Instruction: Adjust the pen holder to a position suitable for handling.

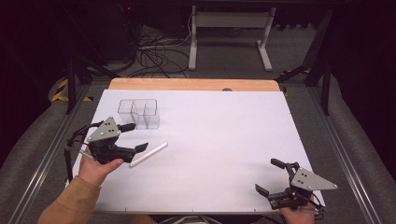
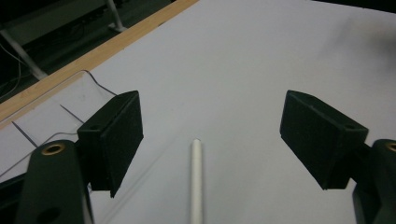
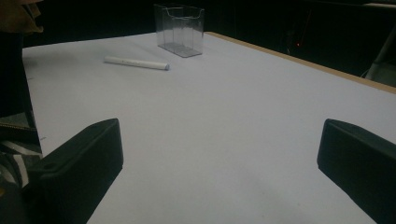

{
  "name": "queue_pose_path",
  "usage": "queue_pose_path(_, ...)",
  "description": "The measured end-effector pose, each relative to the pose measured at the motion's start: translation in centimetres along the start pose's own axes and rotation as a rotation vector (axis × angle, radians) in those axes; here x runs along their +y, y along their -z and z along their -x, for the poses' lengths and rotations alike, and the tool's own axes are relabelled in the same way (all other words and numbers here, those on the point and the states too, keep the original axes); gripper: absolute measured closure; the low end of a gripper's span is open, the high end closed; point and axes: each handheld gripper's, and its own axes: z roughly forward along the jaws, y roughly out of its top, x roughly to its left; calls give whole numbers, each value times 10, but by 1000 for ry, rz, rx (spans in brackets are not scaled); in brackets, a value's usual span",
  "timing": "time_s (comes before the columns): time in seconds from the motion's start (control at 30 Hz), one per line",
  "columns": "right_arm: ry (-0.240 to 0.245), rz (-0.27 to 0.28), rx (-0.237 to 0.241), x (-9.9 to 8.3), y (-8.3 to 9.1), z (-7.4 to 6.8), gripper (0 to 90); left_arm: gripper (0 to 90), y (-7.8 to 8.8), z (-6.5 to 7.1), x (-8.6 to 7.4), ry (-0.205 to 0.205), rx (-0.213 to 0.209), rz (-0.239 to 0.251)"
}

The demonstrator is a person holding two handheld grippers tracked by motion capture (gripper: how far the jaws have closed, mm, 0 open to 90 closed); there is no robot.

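Note:
A white marker-like stick point(image 1: 148, 154) lies on the white table sheet at the left, slanted. My left gripper point(image 1: 137, 136) hovers just left of it, open; in the left gripper view point(image 2: 210, 135) the stick point(image 2: 196, 182) lies on the sheet between the wide jaws, untouched. A clear plastic container point(image 1: 139, 113) with several compartments stands just beyond, and its wall point(image 2: 56, 107) shows at the left. My right gripper point(image 1: 267, 176) rests near the front right edge, open and empty point(image 3: 219, 158). From there the stick point(image 3: 135, 62) and the container point(image 3: 180, 30) sit far off.
The white sheet point(image 1: 219, 130) covers the table up to a wooden strip point(image 1: 194, 84) along the far edge. Beyond it, a white frame point(image 1: 229, 28) and cables point(image 1: 154, 56) lie on the floor. A sleeve point(image 1: 70, 200) enters at the bottom left.

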Motion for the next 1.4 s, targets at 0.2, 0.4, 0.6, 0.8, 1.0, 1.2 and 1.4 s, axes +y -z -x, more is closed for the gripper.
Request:
queue_pose_path(0.2, 0, -1, 8, 0, -1, 0, 8, 277, -4, -17, 12, -32, -5, -68)
queue_pose_path(0.4, -1, 5, 18, -1, -1, 0, 8, 288, -12, -25, 23, -100, -1, -142)
queue_pose_path(0.6, -1, 3, 21, -1, -2, 0, 8, 293, -18, -39, 30, -92, 25, -177)
queue_pose_path(0.8, -3, 2, 28, -1, -2, 0, 8, 306, -19, -55, 34, -75, 45, -194)
queue_pose_path(1.0, -4, 2, 36, -1, -2, 0, 8, 312, -21, -63, 34, -146, 8, -178)
queue_pose_path(1.2, 2, 4, 40, -1, -3, -1, 8, 315, -24, -66, 34, -143, -11, -172)
queue_pose_path(1.4, 0, 6, 44, -1, -2, 0, 8, 323, -28, -75, 31, -134, 15, -209)
